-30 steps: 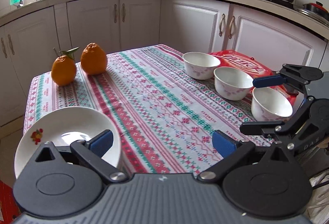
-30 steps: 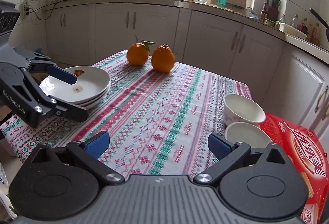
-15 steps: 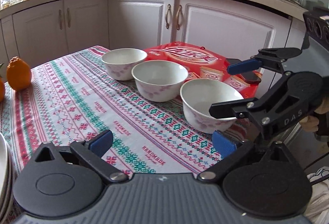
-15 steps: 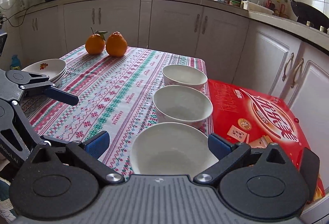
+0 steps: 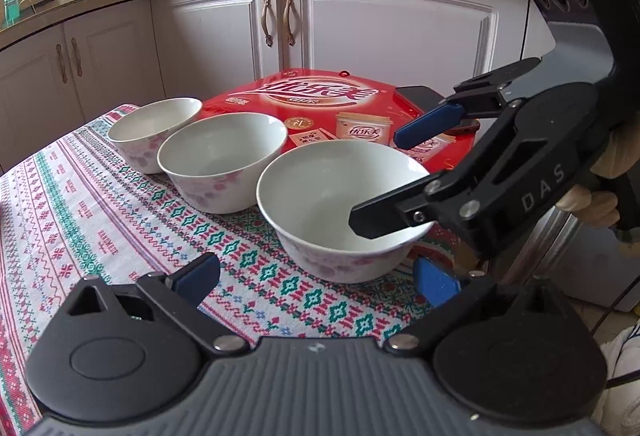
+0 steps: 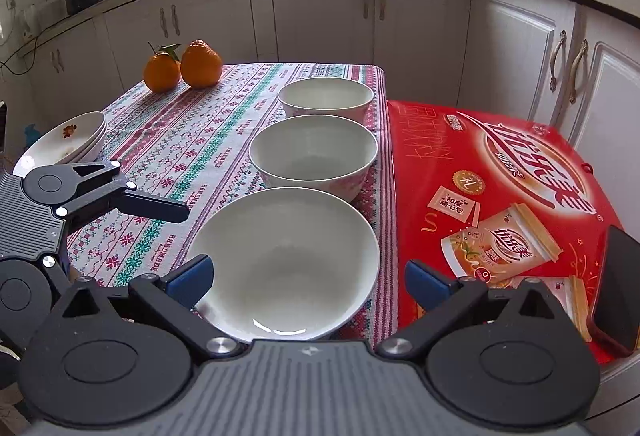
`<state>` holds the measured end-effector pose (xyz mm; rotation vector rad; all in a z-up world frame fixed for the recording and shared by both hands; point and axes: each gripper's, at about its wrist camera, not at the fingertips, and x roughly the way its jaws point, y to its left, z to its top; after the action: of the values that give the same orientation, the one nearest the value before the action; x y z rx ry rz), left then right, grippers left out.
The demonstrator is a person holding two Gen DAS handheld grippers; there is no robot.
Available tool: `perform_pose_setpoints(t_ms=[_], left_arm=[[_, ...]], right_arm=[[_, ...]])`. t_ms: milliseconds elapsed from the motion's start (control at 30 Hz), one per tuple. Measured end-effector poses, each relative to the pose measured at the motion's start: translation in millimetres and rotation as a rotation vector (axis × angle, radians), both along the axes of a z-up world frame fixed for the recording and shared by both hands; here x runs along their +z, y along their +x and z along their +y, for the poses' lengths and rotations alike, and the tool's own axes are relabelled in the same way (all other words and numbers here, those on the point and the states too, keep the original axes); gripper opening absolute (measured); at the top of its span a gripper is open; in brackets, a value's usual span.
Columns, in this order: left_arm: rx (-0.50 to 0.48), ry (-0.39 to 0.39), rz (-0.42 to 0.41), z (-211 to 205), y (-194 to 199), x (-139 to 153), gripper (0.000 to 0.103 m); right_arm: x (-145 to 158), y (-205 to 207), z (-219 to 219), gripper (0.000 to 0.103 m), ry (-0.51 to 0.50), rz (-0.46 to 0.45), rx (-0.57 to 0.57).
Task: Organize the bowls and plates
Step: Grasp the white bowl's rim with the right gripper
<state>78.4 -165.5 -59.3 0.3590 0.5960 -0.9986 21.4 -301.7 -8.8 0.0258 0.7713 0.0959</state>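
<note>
Three white bowls stand in a row on the patterned tablecloth: the near bowl [image 5: 320, 212] [image 6: 288, 256], the middle bowl [image 5: 222, 160] [image 6: 314, 152] and the far bowl [image 5: 154, 132] [image 6: 326, 98]. My right gripper [image 6: 308, 282] is open just above the near bowl, one pad on each side of its rim. In the left wrist view the right gripper [image 5: 374, 182] reaches over that bowl's right rim. My left gripper [image 5: 316, 278] is open and empty, just short of the same bowl. A stack of white plates [image 6: 64, 140] sits at the table's left edge.
A red snack box [image 6: 500, 196] lies right of the bowls with a dark phone [image 6: 620, 284] on its near corner. Two oranges [image 6: 182, 66] sit at the far left of the table. White kitchen cabinets [image 5: 392, 32] stand close behind the table.
Both grippers swung from the plate stack side toward the row of bowls. The right gripper has closed in on the near bowl and now straddles it. The left gripper came nearer too.
</note>
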Motion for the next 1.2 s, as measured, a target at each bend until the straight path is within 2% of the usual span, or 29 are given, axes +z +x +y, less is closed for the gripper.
perform_pose_setpoints(t_ms=[200,333,400,467,633,1200], left_arm=[[-0.008,-0.019,-0.013,-11,-2,-5,0.102],[-0.023,-0.022,-0.022,-16,-5,-7,0.098],[-0.028,-0.027,-0.018,-17,-5,-7,0.095],[-0.034,-0.023,-0.017,-19,-5,-7,0.086],[-0.03,-0.027,-0.012,-19,-5,-8,0.084],[-0.01,-0.009,-0.005,1,-8,8,0.084]], right_arm=[[-3,9,-12,0.1,0.054,0.028,0.025],[-7,15,-17,0.089,0.097,0.061,0.04],[-8,18,-19,0.083,0.11,0.074,0.047],[-9,20,-20,0.082,0.123,0.078,0.05],[-9,23,-24,0.076,0.166,0.084,0.053],[4,22,-3,0.076,0.156,0.08,0.084]])
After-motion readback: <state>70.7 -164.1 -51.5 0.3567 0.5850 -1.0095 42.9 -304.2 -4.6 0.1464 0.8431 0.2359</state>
